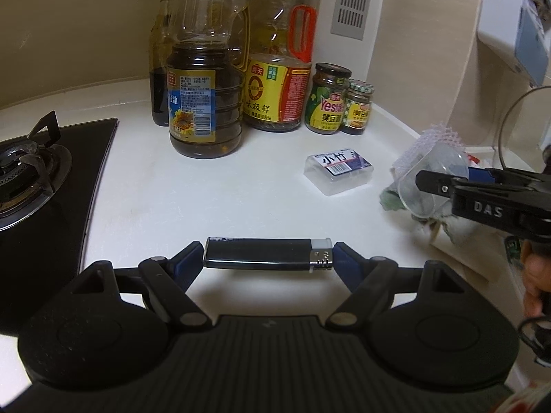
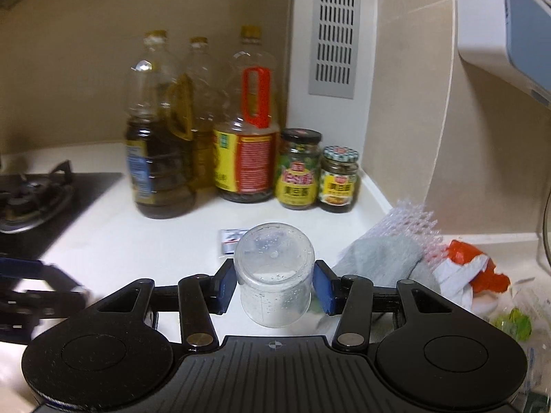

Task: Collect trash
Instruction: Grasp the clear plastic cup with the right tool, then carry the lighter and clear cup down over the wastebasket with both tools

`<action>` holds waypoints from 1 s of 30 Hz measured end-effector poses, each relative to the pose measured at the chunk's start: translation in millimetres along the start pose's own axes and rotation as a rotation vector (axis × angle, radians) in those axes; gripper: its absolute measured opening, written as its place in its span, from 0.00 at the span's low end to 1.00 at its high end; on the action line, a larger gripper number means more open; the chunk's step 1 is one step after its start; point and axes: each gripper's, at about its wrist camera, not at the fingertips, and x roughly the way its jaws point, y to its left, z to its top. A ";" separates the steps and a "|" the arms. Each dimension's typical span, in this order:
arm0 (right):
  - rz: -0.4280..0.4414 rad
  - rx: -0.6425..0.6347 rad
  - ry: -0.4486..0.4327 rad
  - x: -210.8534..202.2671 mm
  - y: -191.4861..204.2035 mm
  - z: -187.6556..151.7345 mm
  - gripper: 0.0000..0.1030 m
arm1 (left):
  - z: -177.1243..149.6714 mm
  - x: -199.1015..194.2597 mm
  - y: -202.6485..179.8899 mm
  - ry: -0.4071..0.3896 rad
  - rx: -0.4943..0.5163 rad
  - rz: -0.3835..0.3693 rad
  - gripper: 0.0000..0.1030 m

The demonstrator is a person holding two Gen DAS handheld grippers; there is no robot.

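A: What is the left gripper (image 1: 268, 254) doing?
B: Its fingers squeeze a black lighter (image 1: 268, 254) by both ends, just above the white worktop (image 1: 144, 199)
A: And the right gripper (image 2: 274, 281)?
B: Its fingers clamp a clear plastic cup (image 2: 274, 275), near the jars (image 2: 298, 168)

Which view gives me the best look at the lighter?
The left wrist view: the lighter lies crosswise, whole and sharp, clamped end to end in the left hand-held gripper. The right wrist view does not show it, only a blurred dark gripper at its left edge.
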 end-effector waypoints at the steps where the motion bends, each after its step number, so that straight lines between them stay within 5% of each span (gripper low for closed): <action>1: 0.011 0.006 0.001 -6.9 2.2 -1.5 0.47 | -2.1 -3.6 -0.8 -0.001 0.005 -0.004 0.77; 19: 0.074 0.069 0.183 -136.0 26.7 -97.2 0.47 | -78.6 -75.4 -22.9 0.102 0.100 -0.151 0.77; 30: 0.087 0.040 0.303 -142.4 42.1 -156.1 0.47 | -123.4 -89.8 -42.3 0.191 0.155 -0.228 0.77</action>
